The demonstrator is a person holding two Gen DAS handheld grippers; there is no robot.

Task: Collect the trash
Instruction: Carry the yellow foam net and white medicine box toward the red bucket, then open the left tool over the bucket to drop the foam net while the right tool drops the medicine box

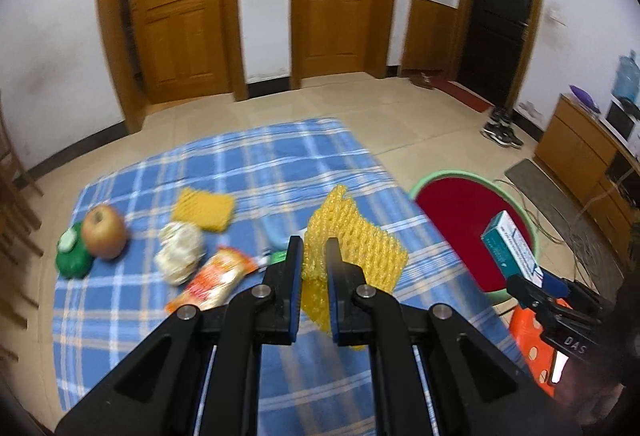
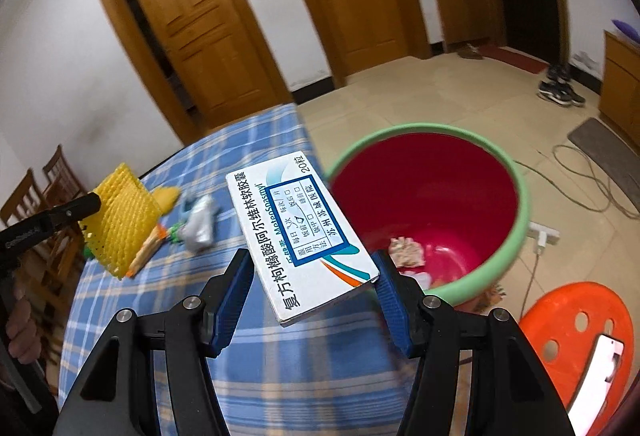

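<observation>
Both tongs are loaded: the left tongs (image 1: 314, 256) pinch a yellow foam net (image 1: 352, 236), the right tongs (image 2: 314, 276) clamp a medicine box (image 2: 304, 232) across its narrow width. Each piece is mid-carry toward the bucket (image 2: 520, 212), which stands beside the worktop (image 2: 256, 368). The box hangs just short of the bucket's near rim, its long axis running from the tongs up and away, tilted. The net stands upright, farther from the bucket, over the worktop. Next, I judge, each must come over the bucket's mouth before letting go.
</observation>
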